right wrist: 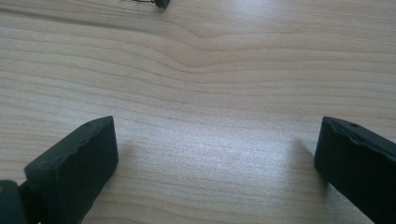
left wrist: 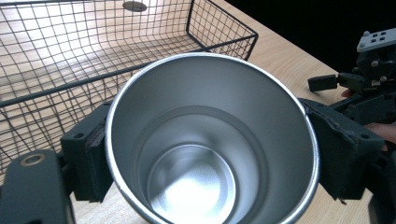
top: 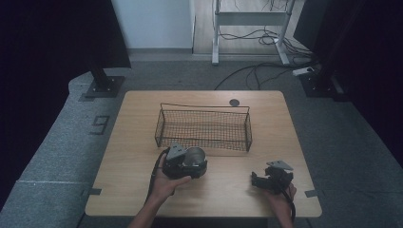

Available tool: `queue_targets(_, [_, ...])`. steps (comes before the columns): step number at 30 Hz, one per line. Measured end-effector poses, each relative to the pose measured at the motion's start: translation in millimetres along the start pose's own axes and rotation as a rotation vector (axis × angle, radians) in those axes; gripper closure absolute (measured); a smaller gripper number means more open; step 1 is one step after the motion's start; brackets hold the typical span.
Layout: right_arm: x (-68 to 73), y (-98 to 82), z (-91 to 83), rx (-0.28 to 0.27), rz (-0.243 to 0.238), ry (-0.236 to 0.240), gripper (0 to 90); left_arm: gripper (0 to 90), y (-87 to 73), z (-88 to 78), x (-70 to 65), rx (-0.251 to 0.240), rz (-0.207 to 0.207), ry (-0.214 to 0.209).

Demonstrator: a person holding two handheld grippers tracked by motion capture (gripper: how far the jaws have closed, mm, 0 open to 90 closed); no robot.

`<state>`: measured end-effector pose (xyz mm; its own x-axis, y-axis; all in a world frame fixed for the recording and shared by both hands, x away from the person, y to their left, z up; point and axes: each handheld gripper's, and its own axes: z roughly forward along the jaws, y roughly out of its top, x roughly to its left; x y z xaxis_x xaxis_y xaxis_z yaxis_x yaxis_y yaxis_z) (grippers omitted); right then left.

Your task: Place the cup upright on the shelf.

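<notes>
On the light wooden desk (top: 142, 142) the person's left claw (top: 190, 164) was clamped around a shiny, empty steel cup (top: 195, 156), one black jaw pressed to each side of its wall, with the open mouth facing the claw's own camera (left wrist: 210, 140). The cup sat near the left of the desk, just in front of the near wall of a black wire-mesh basket (top: 204, 124) that stood toward the far middle. Off to the right, near the desk's front edge, the right claw (top: 259, 179) rested in the person's right hand (top: 280, 197), its jaws spread wide with bare wood grain between them (right wrist: 210, 154). A small dark round cap (top: 234, 102) lay in the desktop beyond the basket.
</notes>
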<state>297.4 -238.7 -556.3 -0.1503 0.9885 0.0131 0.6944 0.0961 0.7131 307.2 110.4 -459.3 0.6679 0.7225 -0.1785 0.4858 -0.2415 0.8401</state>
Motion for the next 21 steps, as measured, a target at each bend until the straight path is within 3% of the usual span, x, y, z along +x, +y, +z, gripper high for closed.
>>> queue_targets(21, [0.0, 0.0, 0.0, 0.000, 0.000, 0.000, 0.0, 14.7, 10.8, -10.1, 10.6, -0.020, -0.013, 0.018])
